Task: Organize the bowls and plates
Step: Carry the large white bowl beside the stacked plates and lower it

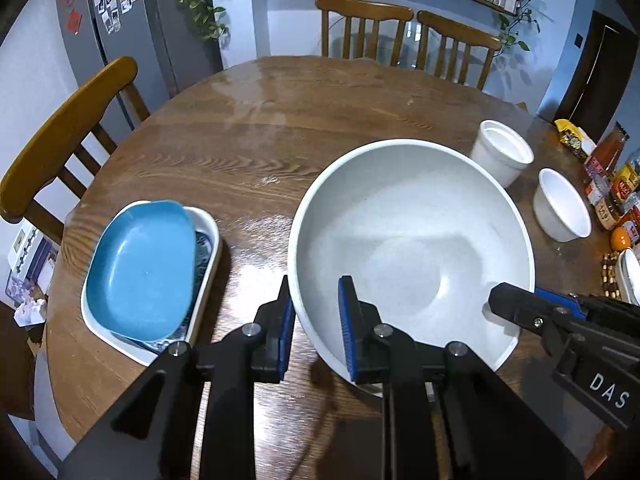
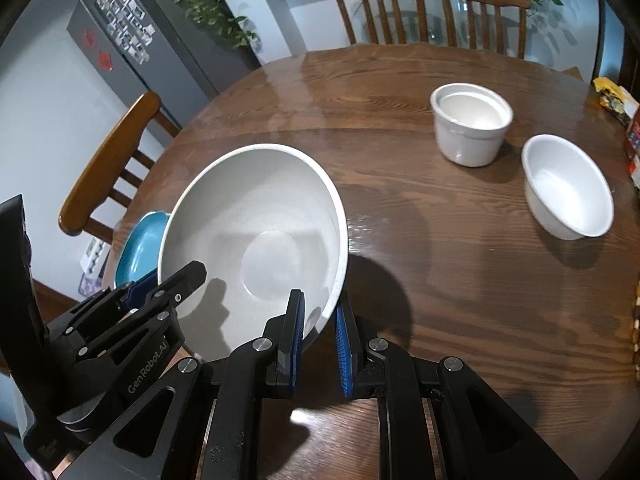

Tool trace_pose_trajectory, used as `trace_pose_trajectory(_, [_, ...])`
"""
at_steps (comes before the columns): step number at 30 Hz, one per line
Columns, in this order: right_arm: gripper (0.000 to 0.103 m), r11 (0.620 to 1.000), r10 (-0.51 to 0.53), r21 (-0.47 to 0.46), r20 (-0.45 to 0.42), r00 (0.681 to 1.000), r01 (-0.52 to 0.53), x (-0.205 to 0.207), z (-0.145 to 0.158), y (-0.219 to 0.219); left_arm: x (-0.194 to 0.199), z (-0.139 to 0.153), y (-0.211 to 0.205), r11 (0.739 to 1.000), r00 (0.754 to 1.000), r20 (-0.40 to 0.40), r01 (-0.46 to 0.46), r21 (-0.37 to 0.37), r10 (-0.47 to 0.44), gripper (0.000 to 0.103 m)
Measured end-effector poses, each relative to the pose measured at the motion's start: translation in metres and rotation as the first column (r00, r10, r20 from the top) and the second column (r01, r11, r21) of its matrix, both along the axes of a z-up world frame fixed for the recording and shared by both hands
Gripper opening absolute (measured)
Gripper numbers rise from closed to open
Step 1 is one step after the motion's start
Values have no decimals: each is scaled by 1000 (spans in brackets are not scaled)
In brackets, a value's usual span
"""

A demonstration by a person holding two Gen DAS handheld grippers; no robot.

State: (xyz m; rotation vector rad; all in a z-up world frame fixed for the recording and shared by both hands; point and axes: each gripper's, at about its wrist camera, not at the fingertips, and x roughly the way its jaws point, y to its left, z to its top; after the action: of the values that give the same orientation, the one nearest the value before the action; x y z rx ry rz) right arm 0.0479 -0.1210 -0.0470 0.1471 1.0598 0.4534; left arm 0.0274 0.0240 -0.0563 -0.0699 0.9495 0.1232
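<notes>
A large white bowl (image 1: 408, 232) hangs just above the wooden table (image 1: 240, 128), held from both sides. My left gripper (image 1: 316, 320) is shut on its near-left rim, one pad inside, one outside. My right gripper (image 2: 320, 328) is shut on the bowl (image 2: 256, 232) at its near-right rim; it also shows at the right in the left wrist view as the right gripper (image 1: 516, 300). At the left, a blue plate (image 1: 140, 268) lies in a white rectangular dish (image 1: 208, 240) over a patterned plate. A white pot (image 2: 470, 128) and a small white bowl (image 2: 568, 188) stand at the right.
Wooden chairs (image 1: 60, 152) ring the round table, two at the far side (image 1: 404, 32). Bottles, packets and an orange (image 1: 620, 236) crowd the table's right edge. A grey fridge (image 1: 116, 20) stands behind at the left. Bare wood lies across the table's middle (image 2: 440, 260).
</notes>
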Motion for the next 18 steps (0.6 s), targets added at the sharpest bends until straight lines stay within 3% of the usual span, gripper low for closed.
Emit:
trace_pose_trajectory(8, [17, 1000, 13, 17, -80, 997, -11, 14, -22, 29, 15, -21, 30, 1000, 996, -82, -18, 10, 18, 19])
trace_pose_trajectory(18, [17, 1000, 6, -14, -90, 996, -7, 22, -30, 46, 22, -29, 40, 999, 994, -104, -25, 37, 29, 21])
